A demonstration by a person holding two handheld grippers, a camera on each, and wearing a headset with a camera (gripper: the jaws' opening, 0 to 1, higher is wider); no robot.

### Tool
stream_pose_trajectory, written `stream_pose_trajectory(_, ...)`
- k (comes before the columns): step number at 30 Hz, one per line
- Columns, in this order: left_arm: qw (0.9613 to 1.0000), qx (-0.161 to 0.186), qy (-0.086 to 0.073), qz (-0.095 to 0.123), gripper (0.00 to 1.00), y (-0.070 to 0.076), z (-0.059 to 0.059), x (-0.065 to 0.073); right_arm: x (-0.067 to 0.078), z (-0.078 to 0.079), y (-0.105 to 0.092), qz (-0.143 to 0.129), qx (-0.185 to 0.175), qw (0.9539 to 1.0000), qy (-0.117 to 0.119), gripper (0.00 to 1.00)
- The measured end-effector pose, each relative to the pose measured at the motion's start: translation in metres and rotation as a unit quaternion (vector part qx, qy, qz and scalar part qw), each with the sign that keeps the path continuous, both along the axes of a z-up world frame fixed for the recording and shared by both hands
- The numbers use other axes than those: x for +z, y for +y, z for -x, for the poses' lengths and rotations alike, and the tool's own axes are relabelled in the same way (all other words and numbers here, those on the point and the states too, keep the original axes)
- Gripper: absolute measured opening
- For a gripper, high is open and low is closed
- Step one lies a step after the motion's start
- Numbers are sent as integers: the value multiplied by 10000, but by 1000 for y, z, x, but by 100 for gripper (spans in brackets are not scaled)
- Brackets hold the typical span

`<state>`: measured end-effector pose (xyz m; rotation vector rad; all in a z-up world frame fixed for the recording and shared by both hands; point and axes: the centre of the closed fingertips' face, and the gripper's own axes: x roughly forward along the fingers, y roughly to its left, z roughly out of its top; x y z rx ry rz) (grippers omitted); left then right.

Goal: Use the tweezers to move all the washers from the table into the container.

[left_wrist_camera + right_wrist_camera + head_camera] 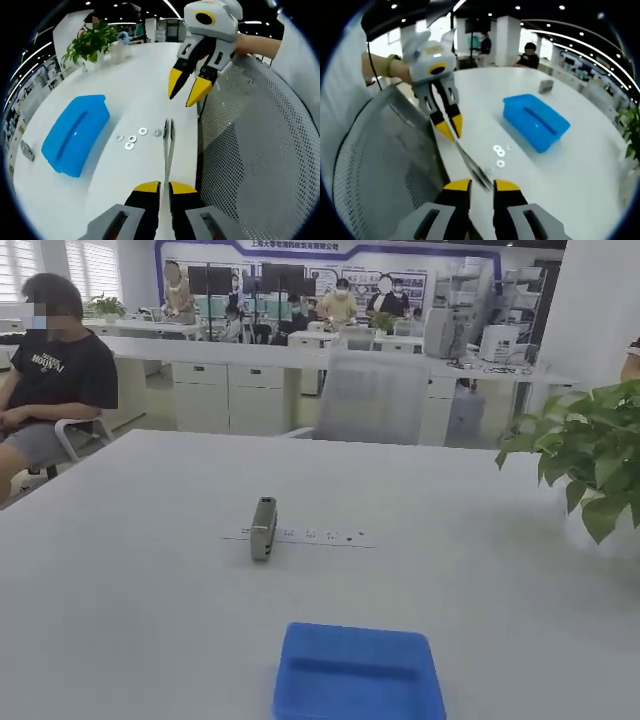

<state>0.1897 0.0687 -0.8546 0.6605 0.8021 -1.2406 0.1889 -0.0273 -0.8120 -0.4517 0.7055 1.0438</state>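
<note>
Several washers [132,139] loose on bench [135,75], btwn blue container [75,132] & tweezers [168,145]. Tweezers flat by bench edge, long axis in line w/ left tongs [165,187], tips pointing away twd right tongs [186,92]. Left pinching joined end; right spread.

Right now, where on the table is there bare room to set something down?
Free: the wide table stretch between the blue container and the plant, and the strip between container and grey device in the head view. Crowded: the near edge, where washers lie between container and tweezers.
</note>
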Motion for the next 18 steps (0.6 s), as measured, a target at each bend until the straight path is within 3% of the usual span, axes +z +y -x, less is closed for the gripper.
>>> stream_pose_trajectory(4,9997,-159,-27,-165,0,-2,0,-3,0,-1,-1,-1,-37,10000,-7,13)
stream_pose_trajectory(9,9976,-450,-81,-527,0,-1,2,-10,-2,-1,-1,35,-5,10000,0,13)
stream_pose_trajectory(13,9974,-511,-139,-489,0,-2,1,-8,-3,0,0,53,36,10000,16,13)
stream_pose_trajectory(18,9966,-685,-364,-268,0,-4,1,14,-4,4,3,63,197,9998,17,15)
